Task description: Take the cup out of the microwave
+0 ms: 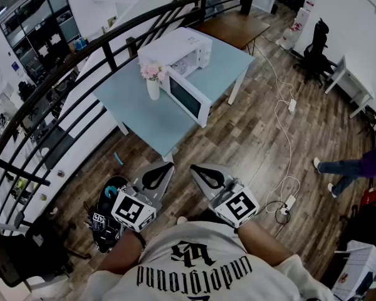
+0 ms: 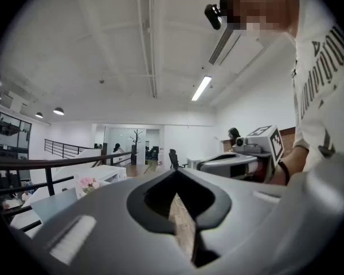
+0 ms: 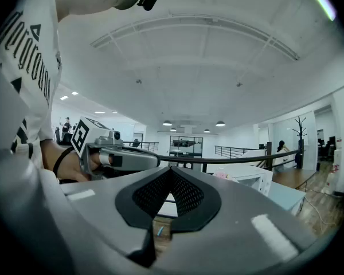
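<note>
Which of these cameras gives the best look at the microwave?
The head view: the microwave stands whole on the blue table, with its top and door both visible. The right gripper view catches only its upper part, low at the right. The left gripper view shows just a white sliver behind the flowers.

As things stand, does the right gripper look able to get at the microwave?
Probably not yet. The right gripper is held near the person's body, jaws shut, and open floor separates it from the microwave on the table. Nothing blocks the way; stepping closer should do.
</note>
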